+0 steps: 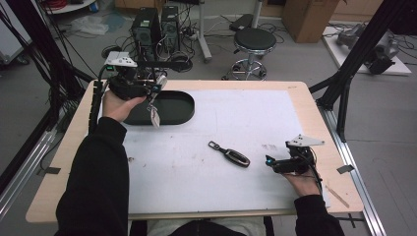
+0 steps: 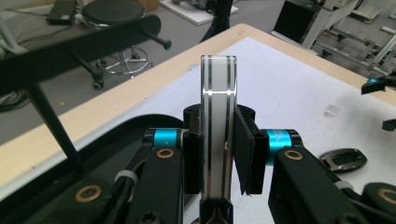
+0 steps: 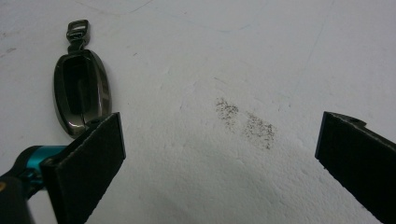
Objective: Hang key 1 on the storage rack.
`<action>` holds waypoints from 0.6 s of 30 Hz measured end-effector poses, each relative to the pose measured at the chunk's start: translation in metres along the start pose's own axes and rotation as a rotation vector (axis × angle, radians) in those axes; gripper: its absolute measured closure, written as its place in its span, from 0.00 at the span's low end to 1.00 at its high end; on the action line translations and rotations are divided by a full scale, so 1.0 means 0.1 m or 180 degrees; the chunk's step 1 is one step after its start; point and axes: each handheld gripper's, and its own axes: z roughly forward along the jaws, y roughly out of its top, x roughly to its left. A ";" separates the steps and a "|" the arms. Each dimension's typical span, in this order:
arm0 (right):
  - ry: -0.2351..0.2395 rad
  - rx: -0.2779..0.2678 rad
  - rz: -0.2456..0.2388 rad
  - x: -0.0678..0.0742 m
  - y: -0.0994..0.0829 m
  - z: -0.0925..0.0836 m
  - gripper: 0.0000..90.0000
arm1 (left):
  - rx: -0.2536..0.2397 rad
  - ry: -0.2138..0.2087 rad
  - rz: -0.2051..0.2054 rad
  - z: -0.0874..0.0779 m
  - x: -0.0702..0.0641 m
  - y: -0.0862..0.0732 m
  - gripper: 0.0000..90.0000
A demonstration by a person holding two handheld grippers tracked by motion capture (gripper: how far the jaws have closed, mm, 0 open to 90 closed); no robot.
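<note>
Black pads on the right gripper (image 1: 271, 163) are spread wide with nothing between them, parked just right of the dark key fob (image 1: 229, 154) lying flat on the white table mat (image 1: 236, 123). Up past the fob, the left gripper (image 1: 155, 91) is clamped on a slim white fob (image 2: 218, 135) held in the air over the near end of the dark oval tray (image 1: 179, 101), with a little tag dangling below. That grip looks pretty narrow, so I'd guess a quick swing could twist it loose and drop it short of the tray.
</note>
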 end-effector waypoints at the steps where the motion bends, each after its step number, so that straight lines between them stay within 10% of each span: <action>1: -0.0008 0.0002 0.0006 0.00 0.00 0.00 0.01 | -0.0023 0.0045 0.0037 -0.01 0.01 0.05 0.83; 18: -0.0051 -0.0007 0.0005 -0.02 0.00 0.00 0.01 | -0.0275 0.0176 0.0164 -0.11 0.10 0.48 0.83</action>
